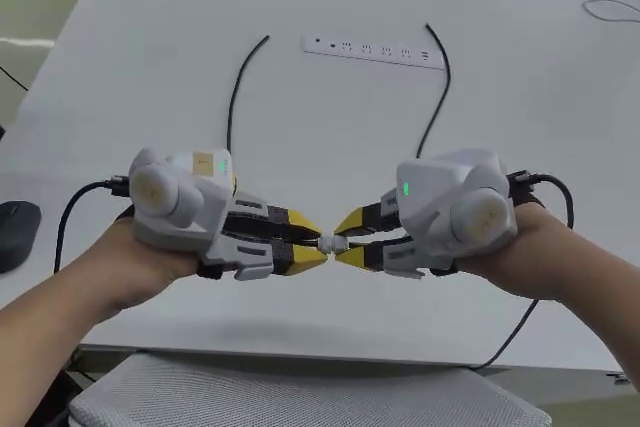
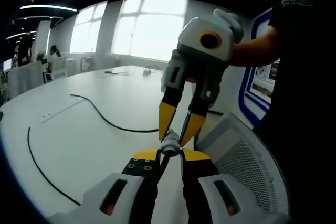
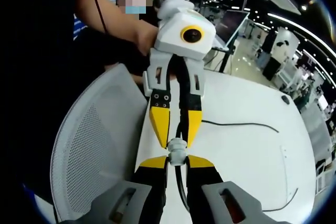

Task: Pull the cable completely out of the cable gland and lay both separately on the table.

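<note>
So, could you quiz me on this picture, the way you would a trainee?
1. True or false: the cable gland lies on the table.
2. What lies at the far side of the table? A) a white power strip B) a hammer C) a cup
3. Is the black cable out of the gland yet?
Key: 1 false; it is held up between the tips of the left tongs and the right tongs. 2 A. 3 no; cable shows on both sides of the gland.
</note>
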Available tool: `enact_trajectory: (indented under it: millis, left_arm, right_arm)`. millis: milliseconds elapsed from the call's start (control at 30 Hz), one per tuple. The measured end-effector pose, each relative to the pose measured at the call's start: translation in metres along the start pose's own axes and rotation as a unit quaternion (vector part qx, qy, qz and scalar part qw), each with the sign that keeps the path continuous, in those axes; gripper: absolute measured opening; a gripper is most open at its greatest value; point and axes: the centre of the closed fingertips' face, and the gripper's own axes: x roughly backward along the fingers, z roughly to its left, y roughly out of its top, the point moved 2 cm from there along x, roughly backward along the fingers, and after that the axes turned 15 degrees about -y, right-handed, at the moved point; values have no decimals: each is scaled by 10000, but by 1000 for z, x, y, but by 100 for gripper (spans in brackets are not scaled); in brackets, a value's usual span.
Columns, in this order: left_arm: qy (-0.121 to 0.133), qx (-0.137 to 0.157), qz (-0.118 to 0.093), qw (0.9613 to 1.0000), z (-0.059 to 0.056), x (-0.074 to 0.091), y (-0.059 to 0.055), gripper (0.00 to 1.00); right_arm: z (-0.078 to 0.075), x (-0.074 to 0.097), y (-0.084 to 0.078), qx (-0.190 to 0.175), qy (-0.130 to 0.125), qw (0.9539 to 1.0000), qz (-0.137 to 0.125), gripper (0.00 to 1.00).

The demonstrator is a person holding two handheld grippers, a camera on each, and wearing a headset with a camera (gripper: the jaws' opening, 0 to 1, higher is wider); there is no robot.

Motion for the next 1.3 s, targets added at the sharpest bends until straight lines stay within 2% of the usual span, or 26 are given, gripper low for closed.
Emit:
enact_trajectory:
  millis: [133,300,567,667,733,1033,1100,1300]
  left_arm:
    - [-14,-18,-27,10000,0,-1,0,16]
    - [-8,21,-166,9999,0,-2,3,16]
    - [6,36,-203,9998,2,-2,4,16]
    - [17,86,-290,9995,3,-2,6,16]
    - [25,72,-239,9997,3,-3,5,16]
    - [21,99,-251,9996,2,-6,4,16]
    - [-3,172,-228,9996,2,-7,4,15]
    - [49,247,-147,9996,2,-9,3,15]
  right_arm:
    - [-1,1,-1,-24,1,10000,-57,7]
    - [-3,3,-1,-109,12,9999,-88,7]
    - [-5,4,-2,-151,0,9998,-129,7]
    - [-5,4,-1,-171,-2,9997,-158,7]
    - [-5,3,-1,-142,2,9998,-151,7]
    - [-3,4,-3,-85,71,9998,-179,8]
    - [-1,5,-3,-51,96,9998,-185,8]
    - [0,5,-6,-11,33,9997,-236,9]
